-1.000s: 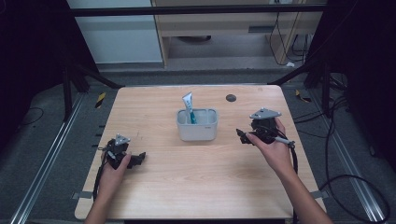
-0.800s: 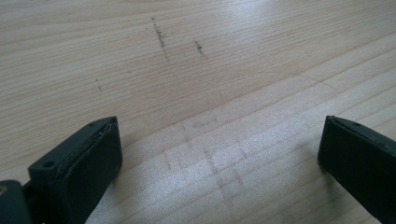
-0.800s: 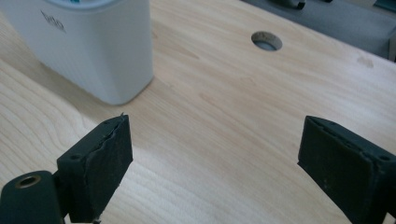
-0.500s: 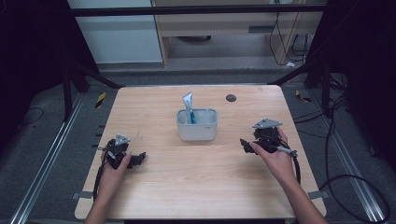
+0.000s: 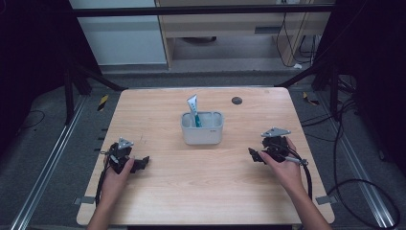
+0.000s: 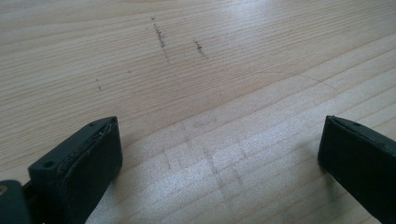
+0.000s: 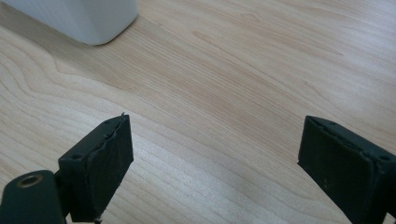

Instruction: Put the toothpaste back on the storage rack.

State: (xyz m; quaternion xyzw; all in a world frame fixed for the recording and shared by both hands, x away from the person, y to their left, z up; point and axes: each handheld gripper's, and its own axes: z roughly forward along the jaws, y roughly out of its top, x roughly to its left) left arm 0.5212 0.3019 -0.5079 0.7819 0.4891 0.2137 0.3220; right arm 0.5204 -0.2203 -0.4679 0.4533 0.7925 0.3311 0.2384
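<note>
Container [image 5: 202,134], white and rounded at the corners, near the middle of the table [image 5: 201,196], slightly toward the far edge. Inside it, tube [image 5: 193,107] with a pale top and teal lower part, standing on end and leaning toward the left wall, upper half poking above the rim. Behind and to the right, well apart from the container, small dark round disc [image 5: 236,100] lying flat on the light wood.

Right of the container and a little nearer the person, right gripper [image 5: 253,155], held low over the wood by the right hand [image 5: 286,170], jaws pointing left toward the container but clear of it, grey three-cornered plate [image 5: 275,132] on top, cable trailing back along the forearm. In the right gripper view, same gripper [image 7: 215,158] spread wide, nothing between the black pads [image 7: 100,168], bare wood grain below, a white corner of the container [image 7: 79,18] at the upper left.

Farther out at the near left, well apart from the container, left gripper [image 5: 141,164] in the left hand [image 5: 115,178], jaws pointing right across the table. In the left gripper view, likewise spread wide [image 6: 219,158] and holding nothing, close above wood marked with faint dark scuffs [image 6: 161,37].

Around the table, grey floor, metal rails and dark cables.
</note>
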